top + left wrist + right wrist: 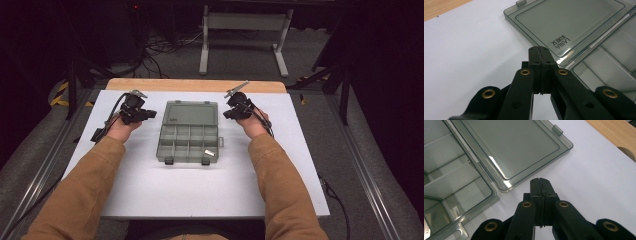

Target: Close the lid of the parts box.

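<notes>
A smoky transparent organiser box (172,150) lies open in the middle of the white board, its lid (191,112) folded flat away from the person. A small silvery piece (209,153) rests in a near right compartment. My left gripper (150,114) hovers just left of the lid, jaws pressed together with nothing between them. In the left gripper view its tips (539,48) sit beside the lid's corner (564,27). My right gripper (226,114) is to the right of the lid, also shut and empty. The right gripper view puts its tips (540,180) close to the lid's edge (509,147).
The white board (195,190) covers a wooden table whose far strip (195,85) shows beyond it. Metal rails (360,170) run along both sides. A table frame (245,35) and cables (165,47) stand on the floor behind.
</notes>
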Motion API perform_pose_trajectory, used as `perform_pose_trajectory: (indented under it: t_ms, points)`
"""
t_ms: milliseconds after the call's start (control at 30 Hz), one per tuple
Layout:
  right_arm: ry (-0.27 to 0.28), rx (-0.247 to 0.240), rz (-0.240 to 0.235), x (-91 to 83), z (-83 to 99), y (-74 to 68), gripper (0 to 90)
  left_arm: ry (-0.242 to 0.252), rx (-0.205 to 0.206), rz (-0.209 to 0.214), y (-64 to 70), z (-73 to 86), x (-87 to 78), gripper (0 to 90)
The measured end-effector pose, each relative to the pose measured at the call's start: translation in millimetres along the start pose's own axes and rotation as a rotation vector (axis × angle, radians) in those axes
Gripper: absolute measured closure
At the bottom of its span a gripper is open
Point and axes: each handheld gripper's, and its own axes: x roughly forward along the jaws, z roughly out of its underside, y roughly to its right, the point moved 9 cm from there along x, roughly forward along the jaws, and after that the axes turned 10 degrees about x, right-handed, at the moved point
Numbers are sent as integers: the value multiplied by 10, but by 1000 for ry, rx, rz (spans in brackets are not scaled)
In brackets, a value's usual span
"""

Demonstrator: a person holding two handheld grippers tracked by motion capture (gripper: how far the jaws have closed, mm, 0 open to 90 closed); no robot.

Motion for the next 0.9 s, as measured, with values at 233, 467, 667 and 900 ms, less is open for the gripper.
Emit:
perform_pose_trajectory:
  t_ms: [233,467,667,900]
  points:
    - [-8,-1,-2,87,10,2,900,-4,-3,-4,-13,29,94,899]
    - [-14,8,1,183,31,16,900,-6,-14,-5,-32,64,193,899]
    - [-25,21,5,273,58,21,900,-18,-26,3,-30,108,286,899]
    - [-28,35,3,344,82,36,900,-32,-42,13,-23,154,371,899]
